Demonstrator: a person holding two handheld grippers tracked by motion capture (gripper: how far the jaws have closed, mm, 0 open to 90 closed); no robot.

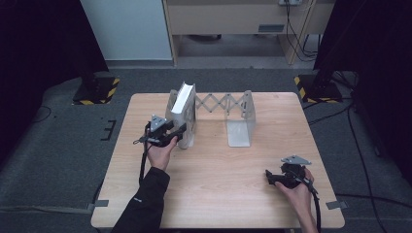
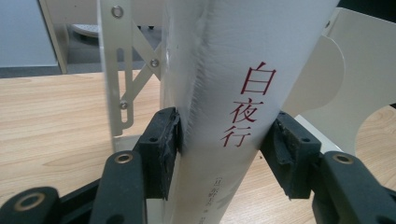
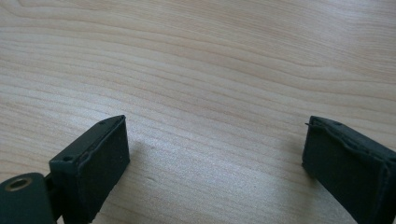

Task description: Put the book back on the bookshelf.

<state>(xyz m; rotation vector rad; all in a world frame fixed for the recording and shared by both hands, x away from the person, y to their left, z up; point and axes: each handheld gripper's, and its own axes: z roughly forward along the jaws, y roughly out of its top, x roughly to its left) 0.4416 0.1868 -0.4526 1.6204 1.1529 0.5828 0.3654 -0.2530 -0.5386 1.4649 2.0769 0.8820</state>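
A white book (image 1: 184, 109) with red characters on its spine (image 2: 224, 93) stands upright at the left end of a white expandable book rack (image 1: 239, 131). My left gripper (image 1: 180, 133) holds the book's lower spine, one black pad pressed on each side (image 2: 224, 144). The rack's white plates (image 2: 114, 70) rise behind the book on both sides. My right gripper (image 1: 268, 175) hovers low over the bare wooden table near the front right, open, with nothing between its jaws (image 3: 215, 154).
The wooden table (image 1: 218, 194) has free room across its front and middle. The rack's scissor links (image 1: 218, 103) span the back centre. Beyond the table lie grey carpet, stand bases with yellow-black tape (image 1: 97, 90), and trailing cables.
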